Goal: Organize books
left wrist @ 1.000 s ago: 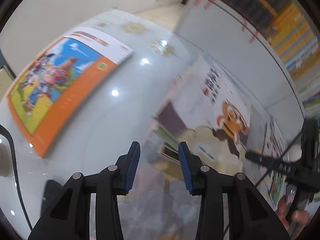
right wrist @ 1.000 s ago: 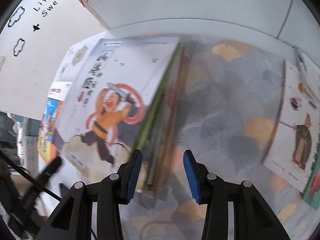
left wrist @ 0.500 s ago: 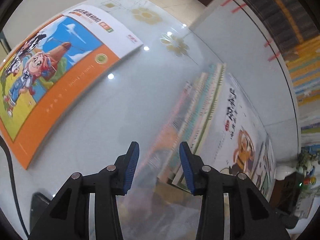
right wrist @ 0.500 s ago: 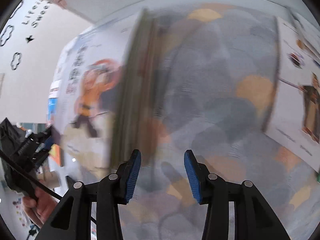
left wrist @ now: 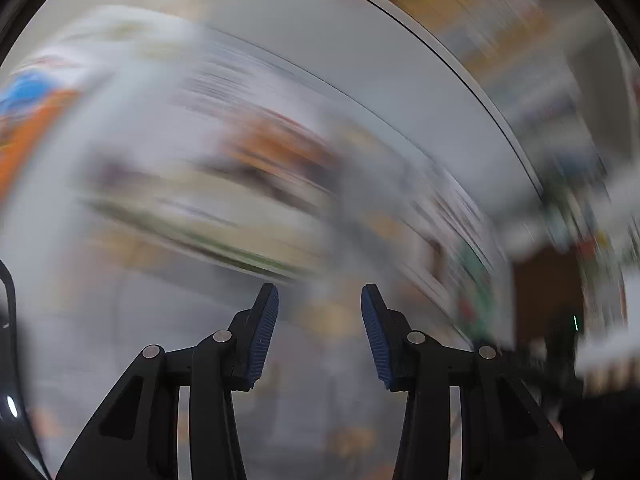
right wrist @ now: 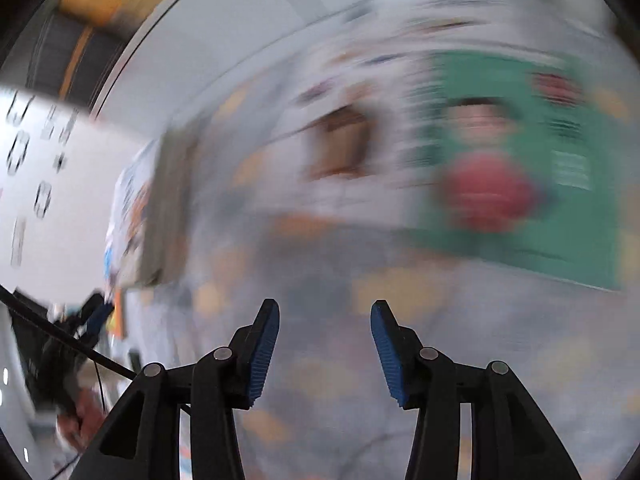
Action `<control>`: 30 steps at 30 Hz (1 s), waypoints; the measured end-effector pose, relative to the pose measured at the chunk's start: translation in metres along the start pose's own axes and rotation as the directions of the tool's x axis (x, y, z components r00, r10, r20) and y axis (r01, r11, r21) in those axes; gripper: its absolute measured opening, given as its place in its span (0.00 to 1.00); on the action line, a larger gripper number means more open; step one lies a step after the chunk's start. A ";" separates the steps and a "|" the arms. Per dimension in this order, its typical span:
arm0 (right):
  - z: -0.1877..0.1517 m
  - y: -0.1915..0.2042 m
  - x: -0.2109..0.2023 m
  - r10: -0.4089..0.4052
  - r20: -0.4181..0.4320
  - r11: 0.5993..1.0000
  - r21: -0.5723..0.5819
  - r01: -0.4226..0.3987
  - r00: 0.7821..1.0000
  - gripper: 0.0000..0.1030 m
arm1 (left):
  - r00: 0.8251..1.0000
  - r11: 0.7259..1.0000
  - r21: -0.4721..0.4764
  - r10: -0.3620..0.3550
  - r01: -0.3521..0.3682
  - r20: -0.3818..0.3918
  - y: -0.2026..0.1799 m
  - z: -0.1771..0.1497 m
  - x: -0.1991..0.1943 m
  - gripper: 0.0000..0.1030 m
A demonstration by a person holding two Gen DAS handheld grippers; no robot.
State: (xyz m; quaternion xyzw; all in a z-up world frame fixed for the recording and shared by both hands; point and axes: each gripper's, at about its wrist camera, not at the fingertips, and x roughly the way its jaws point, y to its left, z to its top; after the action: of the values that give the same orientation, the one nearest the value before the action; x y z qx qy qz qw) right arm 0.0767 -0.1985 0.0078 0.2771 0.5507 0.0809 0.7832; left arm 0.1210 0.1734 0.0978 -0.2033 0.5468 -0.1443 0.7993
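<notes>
Both views are heavily blurred. In the left wrist view a stack of books [left wrist: 224, 184] lies just beyond my left gripper [left wrist: 320, 300], which is open and empty. An orange-covered book [left wrist: 28, 128] shows at the far left edge. In the right wrist view my right gripper [right wrist: 326, 316] hangs over a grey patterned cloth [right wrist: 320, 264]; its jaws are opening with nothing between them. Beyond it lie a green book [right wrist: 520, 160] with a red shape and a white book [right wrist: 340, 152]. The stack of books [right wrist: 160, 208] stands at the left.
A pale wall panel [left wrist: 360, 40] runs behind the table. More books [left wrist: 452, 216] lie at the right in the left wrist view. A hand [right wrist: 76, 412] and the other gripper [right wrist: 96, 316] show at the lower left of the right wrist view.
Both cameras have swung fast. The green book has come into the right view and the stack has slid to its left. The right jaws stand wider. The orange book has slid to the left view's edge.
</notes>
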 end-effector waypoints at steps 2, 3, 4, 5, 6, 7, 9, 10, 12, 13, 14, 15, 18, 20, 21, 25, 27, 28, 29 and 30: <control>0.005 -0.043 -0.026 -0.007 0.052 0.998 0.070 0.003 0.999 0.49 | 0.995 0.995 0.083 -0.053 0.060 -0.089 -0.058 -0.006 0.043 0.40; 0.010 -0.062 -0.036 -0.017 0.067 0.995 0.101 0.010 0.998 0.49 | 0.991 0.992 0.101 -0.067 0.078 -0.113 -0.076 -0.009 0.057 0.40; 0.013 -0.082 -0.044 -0.042 0.081 0.991 0.134 0.031 0.996 0.49 | 0.986 0.987 0.121 -0.087 0.104 -0.139 -0.097 -0.009 0.076 0.40; 0.016 -0.099 -0.050 -0.077 0.098 0.986 0.156 0.061 0.992 0.49 | 0.981 0.984 0.127 -0.101 0.123 -0.167 -0.118 -0.007 0.099 0.40; 0.016 -0.107 -0.053 -0.109 0.116 0.982 0.167 0.089 0.987 0.49 | 0.979 0.985 0.122 -0.098 0.121 -0.181 -0.130 -0.009 0.111 0.40; 0.018 -0.119 -0.057 -0.149 0.136 0.976 0.177 0.124 0.979 0.49 | 0.977 0.987 0.114 -0.090 0.114 -0.195 -0.144 -0.009 0.130 0.40; 0.024 -0.141 -0.058 -0.200 0.126 0.964 0.201 0.172 0.972 0.49 | 0.979 0.991 0.113 -0.047 0.071 -0.199 -0.161 -0.006 0.157 0.40; 0.028 -0.153 -0.055 -0.206 0.105 0.960 0.215 0.180 0.973 0.48 | 0.981 0.990 0.135 -0.003 0.030 -0.193 -0.171 -0.006 0.172 0.40; 0.036 -0.176 -0.053 -0.187 0.085 0.961 0.220 0.164 0.979 0.47 | 0.982 0.987 0.162 0.045 -0.015 -0.182 -0.182 -0.007 0.188 0.40; 0.038 -0.178 -0.050 -0.180 0.084 0.965 0.210 0.159 0.980 0.47 | 0.981 0.985 0.169 0.065 -0.034 -0.181 -0.186 -0.007 0.196 0.40; 0.040 -0.178 -0.048 -0.178 0.088 0.969 0.187 0.159 0.980 0.47 | 0.982 0.984 0.175 0.077 -0.047 -0.172 -0.189 -0.005 0.200 0.40; 0.044 -0.173 -0.048 -0.186 0.100 0.973 0.158 0.169 0.977 0.46 | 0.985 0.982 0.183 0.078 -0.049 -0.156 -0.191 -0.004 0.200 0.41; 0.055 -0.157 -0.039 -0.205 0.136 0.978 0.070 0.197 0.969 0.46 | 0.982 0.977 0.212 0.073 -0.036 -0.172 -0.202 -0.003 0.207 0.43; 0.065 -0.149 -0.028 -0.232 0.137 0.973 0.037 0.229 0.963 0.47 | 0.978 0.972 0.235 0.042 0.008 -0.207 -0.209 -0.004 0.212 0.48; 0.069 -0.147 -0.024 -0.242 0.138 0.970 0.024 0.241 0.960 0.47 | 0.975 0.970 0.242 0.029 0.026 -0.222 -0.212 -0.004 0.214 0.48; 0.068 -0.134 -0.020 -0.217 0.120 0.970 -0.082 0.227 0.969 0.48 | 0.974 0.959 0.279 0.008 0.057 -0.228 -0.219 -0.017 0.211 0.60; 0.057 -0.131 -0.023 -0.208 0.105 0.970 -0.107 0.219 0.972 0.48 | 0.969 0.953 0.298 0.019 0.058 -0.247 -0.216 -0.026 0.203 0.60; 0.049 -0.131 -0.025 -0.198 0.097 0.972 -0.110 0.209 0.975 0.48 | 0.967 0.953 0.295 0.010 0.068 -0.255 -0.213 -0.031 0.198 0.60; 0.041 -0.130 -0.029 -0.188 0.088 0.974 -0.114 0.197 0.978 0.48 | 0.964 0.954 0.285 -0.012 0.090 -0.264 -0.206 -0.042 0.186 0.60; 0.028 -0.128 -0.034 -0.172 0.082 0.975 -0.125 0.181 0.982 0.48 | 0.962 0.956 0.277 -0.022 0.100 -0.271 -0.200 -0.049 0.179 0.60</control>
State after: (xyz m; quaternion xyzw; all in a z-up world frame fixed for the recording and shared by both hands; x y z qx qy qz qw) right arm 0.0666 -0.3294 -0.0242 0.1774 0.5387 0.0373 0.8228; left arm 0.1382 -0.0907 0.0330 -0.0807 0.6152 -0.2732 0.7351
